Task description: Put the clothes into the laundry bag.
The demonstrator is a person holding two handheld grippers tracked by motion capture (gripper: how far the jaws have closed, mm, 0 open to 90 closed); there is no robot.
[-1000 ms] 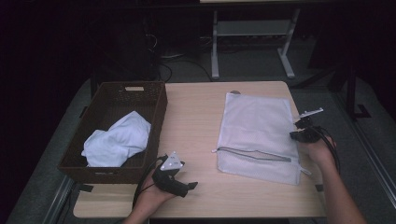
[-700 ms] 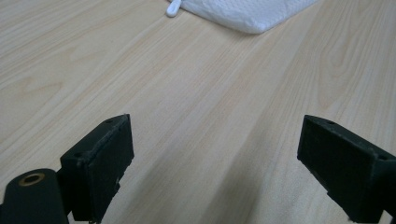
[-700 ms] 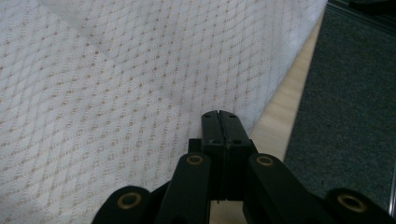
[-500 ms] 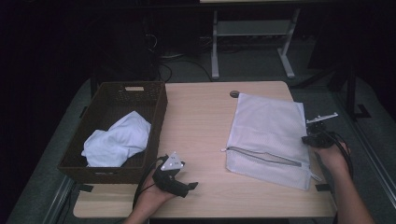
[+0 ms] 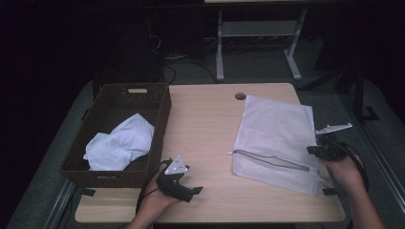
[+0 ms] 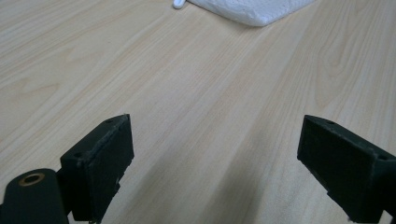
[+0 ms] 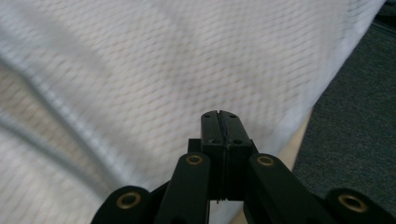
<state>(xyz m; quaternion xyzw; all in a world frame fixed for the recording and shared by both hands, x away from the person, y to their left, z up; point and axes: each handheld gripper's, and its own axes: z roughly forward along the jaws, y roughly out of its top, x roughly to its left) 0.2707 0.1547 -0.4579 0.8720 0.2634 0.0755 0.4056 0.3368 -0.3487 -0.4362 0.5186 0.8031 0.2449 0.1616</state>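
Looking down from the high view, a white mesh bag (image 5: 278, 136) is seen lying flat on the right half of the wooden table (image 5: 205, 124). Its long side is run from the far middle of the table toward the near right corner, and its zipper (image 5: 270, 160) is laid across the near end. The right gripper (image 5: 319, 150) is held at the bag's right edge. The left gripper (image 5: 184, 191) is rested on the near table edge, just beside a brown basket (image 5: 157, 102) with a white cloth (image 5: 119, 143) inside. A pale label (image 5: 137, 90) is seen on the basket's far rim, but no words can be read.

In the left gripper view, the jaws are spread wide apart over bare wood, with nothing between them. A corner of the bag (image 6: 252, 9) is seen far ahead.

In the right gripper view, the jaws are pressed tight together. The bag's mesh (image 7: 163, 70) is seen close around them, but whether any cloth is pinched cannot be told.
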